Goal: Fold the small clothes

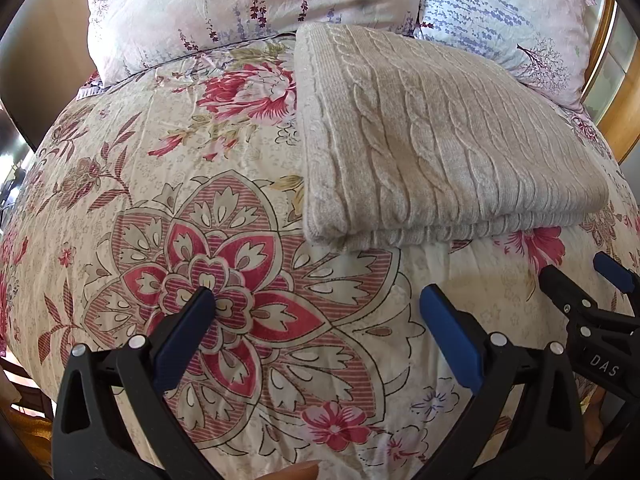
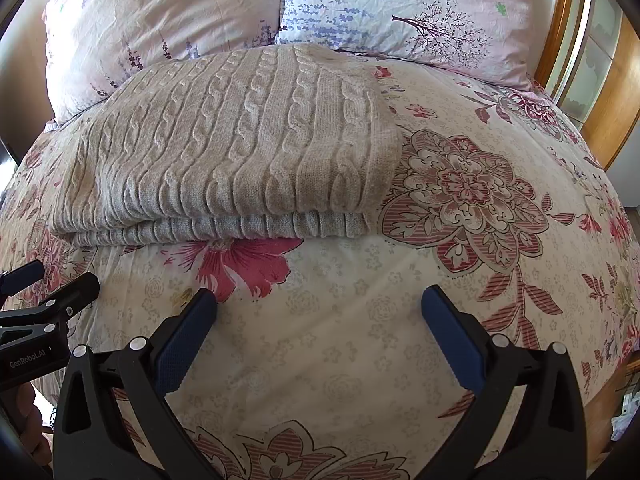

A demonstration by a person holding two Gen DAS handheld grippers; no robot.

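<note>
Already folded, by the look of it: sweater [image 1: 448, 152] flat on the bed [image 1: 120, 184], far of both tools, just short of the pillows [image 1: 240, 4]. Long axis left to right, doubled edge facing near. Left hand-held gripper [image 1: 316, 304] spread wide, holding nothing, with the sweater far and to its right. Right hand-held gripper [image 2: 318, 304] likewise spread and bare, sweater far and slightly left. Right one probably nearer the near edge, though hard to judge.

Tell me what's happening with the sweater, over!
Left gripper open, empty. Right gripper open, empty. Beige sweater folded flat on the bedspread, untouched, pillows behind. Nothing in the way.
</note>
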